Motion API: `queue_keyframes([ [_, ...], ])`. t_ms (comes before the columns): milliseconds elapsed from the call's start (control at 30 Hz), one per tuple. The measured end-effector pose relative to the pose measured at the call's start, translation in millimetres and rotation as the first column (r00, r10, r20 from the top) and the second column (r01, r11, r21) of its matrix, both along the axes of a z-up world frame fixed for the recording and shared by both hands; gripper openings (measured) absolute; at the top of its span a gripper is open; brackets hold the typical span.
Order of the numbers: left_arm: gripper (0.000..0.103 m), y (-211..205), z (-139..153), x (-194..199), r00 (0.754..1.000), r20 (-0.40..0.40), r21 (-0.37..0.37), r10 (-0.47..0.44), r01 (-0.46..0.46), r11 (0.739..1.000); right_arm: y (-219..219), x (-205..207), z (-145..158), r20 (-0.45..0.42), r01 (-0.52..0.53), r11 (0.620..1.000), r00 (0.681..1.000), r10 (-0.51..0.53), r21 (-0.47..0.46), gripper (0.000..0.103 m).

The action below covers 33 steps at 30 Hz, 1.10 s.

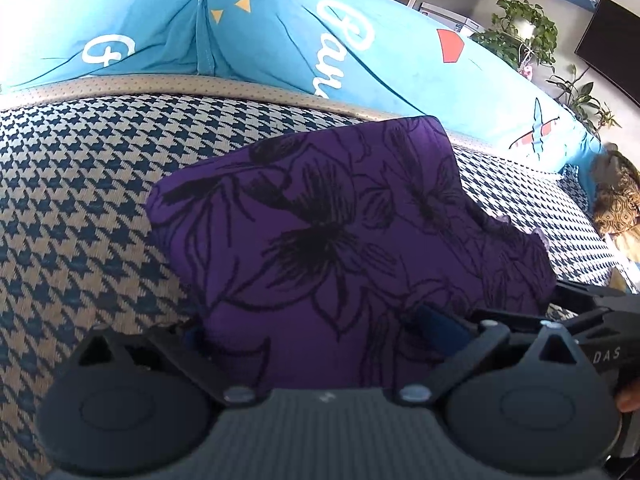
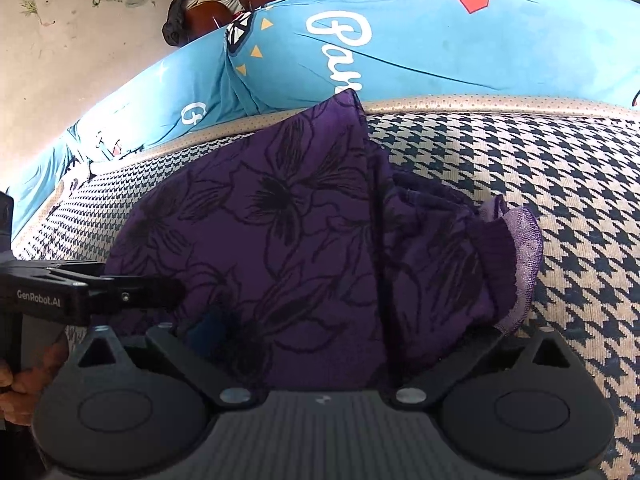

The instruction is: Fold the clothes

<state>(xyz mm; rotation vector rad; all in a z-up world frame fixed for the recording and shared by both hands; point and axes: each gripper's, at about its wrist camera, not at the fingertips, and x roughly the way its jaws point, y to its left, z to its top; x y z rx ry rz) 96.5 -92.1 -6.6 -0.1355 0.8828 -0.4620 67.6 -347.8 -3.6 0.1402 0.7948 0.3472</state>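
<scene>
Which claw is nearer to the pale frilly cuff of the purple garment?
Right. The right claw sits at the garment's near edge just beside the frilly cuff; the left claw grips the same edge farther left, away from it.

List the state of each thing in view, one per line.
Purple garment: folded into a compact stack, lying on the houndstooth cushion.
Left gripper: open, fingers spread around the garment's near edge.
Right gripper: open, also straddling the near edge.
Blue cover: draped, creased.
</scene>
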Motion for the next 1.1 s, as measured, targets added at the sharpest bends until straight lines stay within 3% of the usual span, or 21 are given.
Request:
queue_keyframes([
  [667, 0.103, -8, -3, 3, 1.0, 0.016, 0.03, 0.007, -0.008, 1.0, 9, 2, -3, 0.034, 0.029, 0.999, 0.999, -0.028, -0.025, 0.103],
  [800, 0.102, -11, -2, 0, 0.999, 0.033, 0.044, 0.012, -0.013, 0.999, 15, 3, -3, 0.054, 0.025, 0.999, 0.998, -0.024, -0.027, 0.094],
  [867, 0.096, -12, 0, -2, 0.999, 0.049, 0.05, 0.01, -0.012, 0.999, 15, 2, -1, 0.064, 0.022, 1.0, 0.998, -0.021, -0.022, 0.089],
  [933, 0.09, -14, 3, -5, 0.998, 0.068, 0.058, 0.007, -0.011, 0.998, 14, 1, 1, 0.075, 0.019, 1.0, 0.997, -0.019, -0.009, 0.075],
  [1000, 0.084, -14, 5, -6, 0.997, 0.08, 0.06, 0.008, -0.013, 0.998, 13, 0, 4, 0.092, 0.014, 1.0, 0.996, -0.015, 0.002, 0.055],
  [1100, 0.076, -11, 7, -6, 0.996, 0.083, 0.05, 0.017, -0.021, 0.999, 14, -2, 6, 0.107, 0.01, 1.0, 0.994, -0.01, -0.003, 0.052],
])
